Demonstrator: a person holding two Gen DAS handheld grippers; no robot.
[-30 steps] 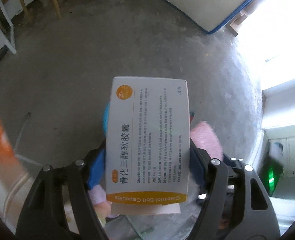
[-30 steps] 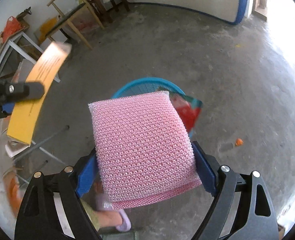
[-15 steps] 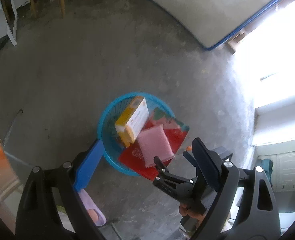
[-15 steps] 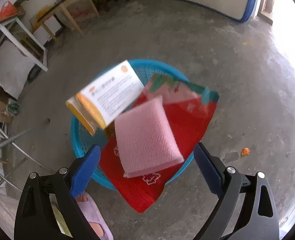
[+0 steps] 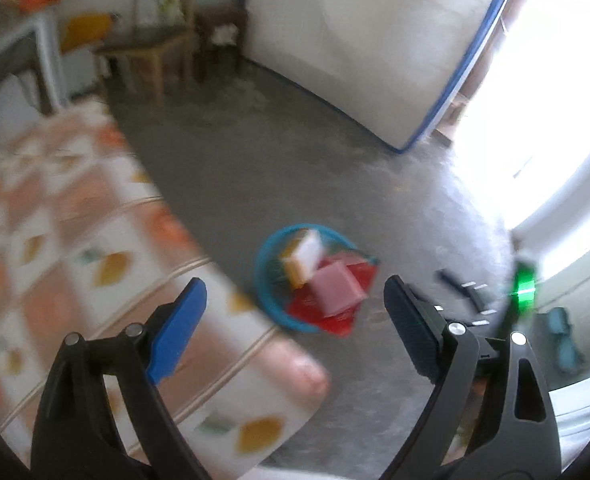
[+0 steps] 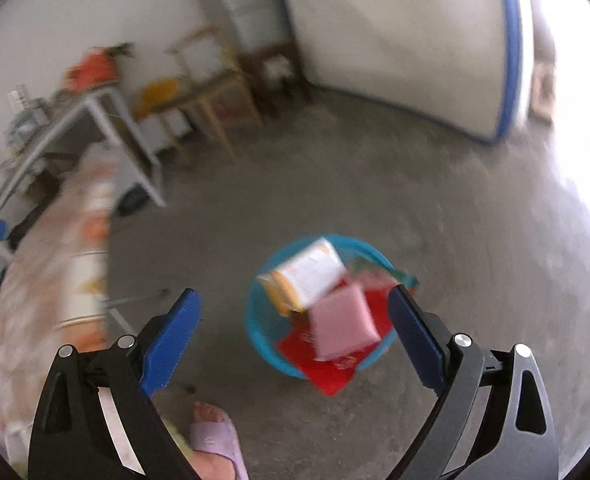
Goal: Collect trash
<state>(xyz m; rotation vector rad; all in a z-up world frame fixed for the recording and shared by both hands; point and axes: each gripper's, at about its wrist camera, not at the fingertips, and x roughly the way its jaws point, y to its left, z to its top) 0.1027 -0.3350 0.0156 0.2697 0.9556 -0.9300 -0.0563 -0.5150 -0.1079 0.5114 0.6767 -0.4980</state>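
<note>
Both grippers hang above the concrete floor with nothing between their jaws, which are opening wider. Below and beyond the left gripper and the right gripper, a blue basket sits on the floor holding a white-and-orange box, a pink sponge and a red wrapper draped over its rim.

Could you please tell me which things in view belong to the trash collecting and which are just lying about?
Part of the job:
- blue basket
- white and orange box, in the basket
- pink sponge, in the basket
- red wrapper, hanging over the rim

Just lying about:
- patterned tablecloth
- wooden stools
- metal-framed table
- leaning white panel
</note>
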